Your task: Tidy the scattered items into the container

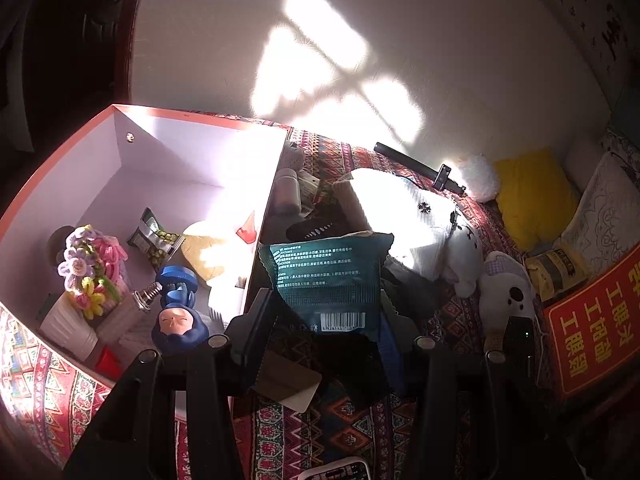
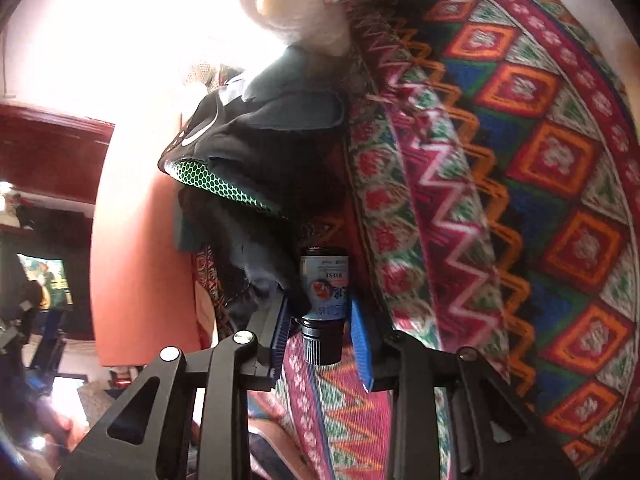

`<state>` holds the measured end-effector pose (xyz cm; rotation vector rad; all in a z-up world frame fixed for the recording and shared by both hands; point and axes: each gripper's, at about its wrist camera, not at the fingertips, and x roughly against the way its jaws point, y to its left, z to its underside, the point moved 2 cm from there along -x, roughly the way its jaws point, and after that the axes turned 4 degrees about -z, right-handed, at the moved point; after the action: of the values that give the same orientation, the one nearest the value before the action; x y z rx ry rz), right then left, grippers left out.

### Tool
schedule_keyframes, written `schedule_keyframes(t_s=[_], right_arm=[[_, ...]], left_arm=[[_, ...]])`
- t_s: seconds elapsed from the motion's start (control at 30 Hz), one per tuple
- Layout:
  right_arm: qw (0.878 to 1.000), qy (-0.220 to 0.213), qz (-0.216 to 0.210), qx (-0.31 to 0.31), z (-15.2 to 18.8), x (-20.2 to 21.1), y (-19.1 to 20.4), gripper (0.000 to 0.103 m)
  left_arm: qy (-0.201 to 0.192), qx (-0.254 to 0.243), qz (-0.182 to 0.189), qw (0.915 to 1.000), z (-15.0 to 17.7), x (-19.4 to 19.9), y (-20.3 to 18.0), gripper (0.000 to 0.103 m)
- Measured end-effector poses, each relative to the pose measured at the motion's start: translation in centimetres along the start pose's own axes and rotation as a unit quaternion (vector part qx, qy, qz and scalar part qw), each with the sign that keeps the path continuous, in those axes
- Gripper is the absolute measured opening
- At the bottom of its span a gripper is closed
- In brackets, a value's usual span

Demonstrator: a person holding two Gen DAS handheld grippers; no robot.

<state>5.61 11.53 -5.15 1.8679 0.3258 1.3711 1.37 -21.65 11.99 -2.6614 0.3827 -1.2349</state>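
Observation:
In the left wrist view, my left gripper (image 1: 326, 304) is shut on a dark teal packet (image 1: 328, 268) with a barcode. It holds the packet just right of the container's near wall. The container (image 1: 192, 114) is an orange-rimmed box with a white inside. It holds a blue figurine (image 1: 178, 304), yarn flowers (image 1: 90, 264), a snack packet (image 1: 154, 238), a yellow sponge (image 1: 204, 252) and a red cone (image 1: 248, 230). In the right wrist view, my right gripper (image 2: 322, 312) is shut on a small bottle (image 2: 326, 288) with a blue label and a black cap, over the patterned cloth (image 2: 520, 200).
White plush toys (image 1: 504, 292), a folded white cloth (image 1: 404, 216), a yellow cushion (image 1: 532, 196), a black rod (image 1: 416, 166), a yellow pouch (image 1: 556, 268) and a red sign (image 1: 596, 324) lie to the right of the box. A dark garment with green mesh (image 2: 248, 160) lies beside the box's orange wall (image 2: 136, 260).

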Motion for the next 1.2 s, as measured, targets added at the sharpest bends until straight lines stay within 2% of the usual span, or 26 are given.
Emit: schedule_keyframes(t_s=[0.07,0.17,0.23,0.3,0.37,0.5,0.7,0.77,0.93,1.1,1.17,1.2], right_arm=[[1.0,-0.003,0.0,0.003,0.3,1.5,-0.3,0.023],[1.0,-0.022,0.0,0.009,1.4,3.8,-0.9,0.023],[1.0,-0.019,-0.003,0.014,1.7,4.6,-1.2,0.023],[0.999,-0.007,0.005,0.031,0.9,3.9,-0.5,0.023],[0.998,0.002,0.034,0.061,1.5,2.9,0.2,0.023],[0.991,0.033,0.071,0.106,0.9,-1.5,1.8,0.027],[0.973,0.02,0.143,0.182,0.9,-3.1,3.8,0.025],[0.972,0.028,0.139,0.186,1.2,-2.5,3.8,0.024],[0.981,0.052,0.101,0.16,2.2,0.8,2.5,0.024],[0.989,0.041,0.065,0.125,2.5,4.1,0.9,0.024],[0.992,0.032,0.043,0.118,2.0,4.1,2.2,0.024],[0.992,0.024,0.032,0.121,2.3,3.0,4.9,0.024]], left_arm=[[0.0,0.002,0.0,1.0,-0.1,0.0,0.2,0.046],[-0.001,0.008,-0.001,1.0,-0.2,0.0,0.5,0.046],[-0.002,0.011,-0.001,0.9999,-0.3,0.1,0.6,0.046],[-0.002,0.013,-0.001,0.9999,-0.3,0.1,0.6,0.046],[-0.002,0.012,-0.001,0.9999,-0.4,0.0,0.7,0.046],[0.001,0.008,-0.001,1.0,-0.3,-0.1,0.4,0.046],[0.006,0.003,-0.004,1.0,0.1,-0.3,0.2,0.046],[0.006,0.006,-0.003,1.0,0.1,-0.3,0.3,0.046],[0.0,0.011,-0.004,0.9999,0.0,0.2,1.0,0.046],[-0.007,0.027,-0.001,0.9996,-0.3,0.9,1.9,0.046],[-0.012,0.032,0.002,0.9994,-0.5,1.3,2.1,0.046],[-0.015,0.035,0.003,0.9993,-0.6,1.6,2.3,0.046]])
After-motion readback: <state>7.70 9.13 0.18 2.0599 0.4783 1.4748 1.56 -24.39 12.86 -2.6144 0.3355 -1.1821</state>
